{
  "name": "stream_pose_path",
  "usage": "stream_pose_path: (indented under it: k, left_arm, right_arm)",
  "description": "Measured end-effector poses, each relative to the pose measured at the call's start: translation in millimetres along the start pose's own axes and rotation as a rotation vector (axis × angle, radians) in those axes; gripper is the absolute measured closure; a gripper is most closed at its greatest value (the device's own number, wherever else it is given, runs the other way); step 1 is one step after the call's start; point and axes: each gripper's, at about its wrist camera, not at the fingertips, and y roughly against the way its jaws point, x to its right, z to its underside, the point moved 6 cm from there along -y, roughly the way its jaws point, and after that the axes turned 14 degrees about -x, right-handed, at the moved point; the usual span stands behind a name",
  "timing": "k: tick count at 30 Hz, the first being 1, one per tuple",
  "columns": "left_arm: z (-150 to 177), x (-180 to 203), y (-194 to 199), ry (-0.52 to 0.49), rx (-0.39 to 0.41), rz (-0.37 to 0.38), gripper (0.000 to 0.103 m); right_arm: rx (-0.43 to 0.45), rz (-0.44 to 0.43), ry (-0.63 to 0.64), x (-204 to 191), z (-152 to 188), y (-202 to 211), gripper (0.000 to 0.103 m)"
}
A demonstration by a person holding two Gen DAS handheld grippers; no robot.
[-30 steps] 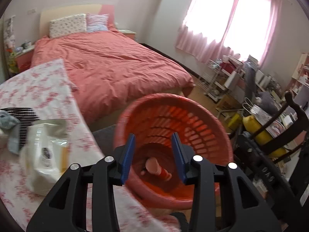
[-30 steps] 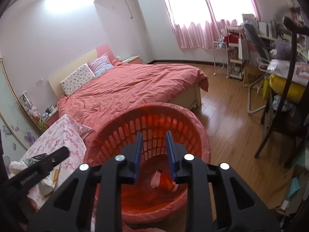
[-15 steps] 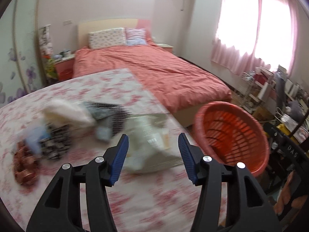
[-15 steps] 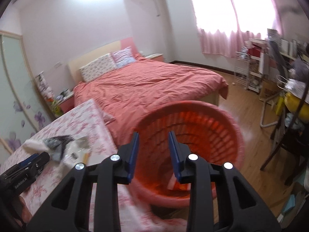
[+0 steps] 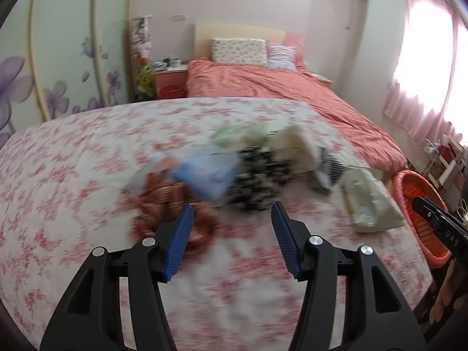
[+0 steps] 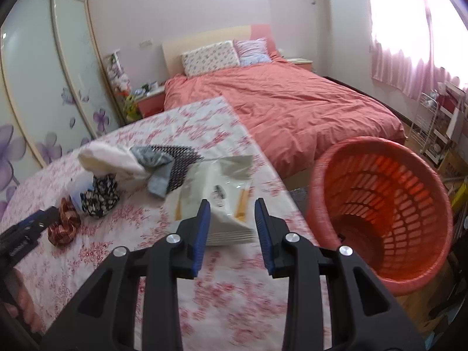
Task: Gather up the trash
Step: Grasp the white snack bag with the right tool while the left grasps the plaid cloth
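A heap of trash lies on the floral-cloth table: a brown crinkled wrapper, a blue plastic piece, a black-and-white patterned scrap and a white crumpled wad, all blurred. My left gripper hovers open just short of the heap, with nothing between its pads. In the right wrist view a clear plastic bag lies beyond my right gripper, whose jaws are opening with nothing pressed between them. The orange basket stands to the right of the table's edge.
A bed with a salmon cover fills the room behind the table. Sliding doors with purple flowers stand at the left. A wire rack and clutter stand by the pink curtains at the right. My left gripper shows at the right wrist view's left edge.
Both grippers swung left, away from above the orange basket and over the table with the trash heap. Both pairs of jaws stand wider than before.
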Motion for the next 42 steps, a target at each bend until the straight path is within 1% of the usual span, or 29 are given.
stream_pose_path:
  k: [1, 3, 9, 10, 11, 12, 14, 19, 21, 22, 23, 27, 28, 30, 31, 34, 35, 36, 38, 42]
  left_arm:
    - [2, -9, 0, 0.012, -0.002, -0.009, 0.047]
    - [3, -21, -3, 0.036, -0.011, -0.017, 0.047]
    - [11, -47, -6, 0.088, -0.026, -0.010, 0.047]
    - [12, -50, -7, 0.091, -0.028, -0.009, 0.047]
    - [13, -52, -7, 0.094, -0.029, -0.008, 0.047]
    - [14, -55, -8, 0.097, -0.032, -0.003, 0.047]
    - [17, -58, -9, 0.101, -0.038, 0.000, 0.047]
    - [16, -68, -23, 0.130, -0.073, 0.015, 0.047]
    - [15, -72, -30, 0.147, -0.090, 0.013, 0.047]
    - [15, -74, -32, 0.152, -0.096, 0.013, 0.047]
    - [15, -76, -35, 0.162, -0.105, 0.016, 0.047]
    - [14, -78, -42, 0.187, -0.128, 0.032, 0.048]
    - [14, -79, -44, 0.194, -0.134, 0.034, 0.049]
    - [15, -79, -47, 0.201, -0.146, 0.046, 0.066]
    - [17, -79, -49, 0.201, -0.155, 0.048, 0.069]
    - [19, -79, -49, 0.194, -0.148, 0.029, 0.079]
    - [20, -79, -49, 0.194, -0.147, 0.030, 0.086]
    - [20, -79, -48, 0.196, -0.146, 0.035, 0.089]
    - [20, -78, -43, 0.200, -0.139, 0.045, 0.090]
    - [17, -73, -26, 0.185, -0.097, 0.044, 0.091]
  right_arm:
    - [-0.006, 0.001, 0.006, -6, -1, -5, 0.060]
    - [-0.011, 0.009, 0.011, -13, -4, -13, 0.053]
    - [-0.094, 0.059, 0.046, -25, -4, -47, 0.053]
    - [-0.122, 0.078, 0.057, -25, -1, -55, 0.054]
    - [-0.130, 0.080, 0.061, -25, 1, -59, 0.056]
    - [-0.126, 0.080, 0.065, -25, 2, -60, 0.057]
    - [-0.120, 0.087, 0.078, -27, 4, -59, 0.063]
    - [-0.125, 0.071, 0.085, -25, 6, -59, 0.071]
    - [-0.120, 0.077, 0.090, -25, 7, -59, 0.078]
    - [-0.113, 0.084, 0.096, -26, 7, -57, 0.084]
    - [-0.110, 0.083, 0.102, -26, 7, -56, 0.086]
    - [-0.105, 0.084, 0.105, -24, 9, -55, 0.088]
    - [-0.103, 0.083, 0.100, -23, 9, -54, 0.088]
    - [-0.102, 0.082, 0.096, -22, 10, -53, 0.088]
    - [-0.101, 0.082, 0.095, -22, 11, -52, 0.088]
    - [-0.098, 0.080, 0.084, -18, 13, -48, 0.088]
    - [-0.096, 0.077, 0.080, -17, 13, -47, 0.088]
    - [-0.092, 0.074, 0.076, -16, 13, -44, 0.088]
    - [-0.082, 0.069, 0.071, -15, 14, -38, 0.088]
    - [-0.053, 0.058, 0.062, -14, 13, -24, 0.088]
